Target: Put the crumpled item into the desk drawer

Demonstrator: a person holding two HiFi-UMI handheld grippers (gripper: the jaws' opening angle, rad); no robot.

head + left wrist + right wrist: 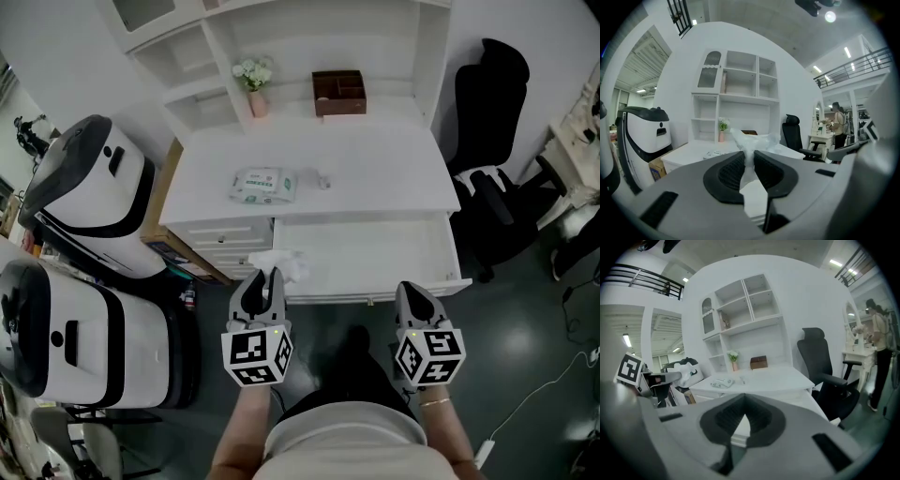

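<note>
The left gripper (271, 278) has its fingers (727, 174) closed to a narrow gap on a crumpled white tissue (279, 262), which bulges out above the tips and hangs at the front left corner of the open desk drawer (375, 251); whether it touches the drawer's rim cannot be told. The right gripper (413, 294) is held at the drawer's front edge towards its right end, with its fingers (762, 421) closed tip to tip and nothing between them. Both grippers are in a person's hands, on the near side of the drawer. The drawer is pulled out from under the white tabletop (384, 169). Behind the drawer on that tabletop lies a flat pack of wipes (263, 186), and further back against the shelving stand a pink vase of white flowers (255, 88) and a brown wooden box (338, 93). A black office chair (489, 141) stands to the right of the drawer.
</note>
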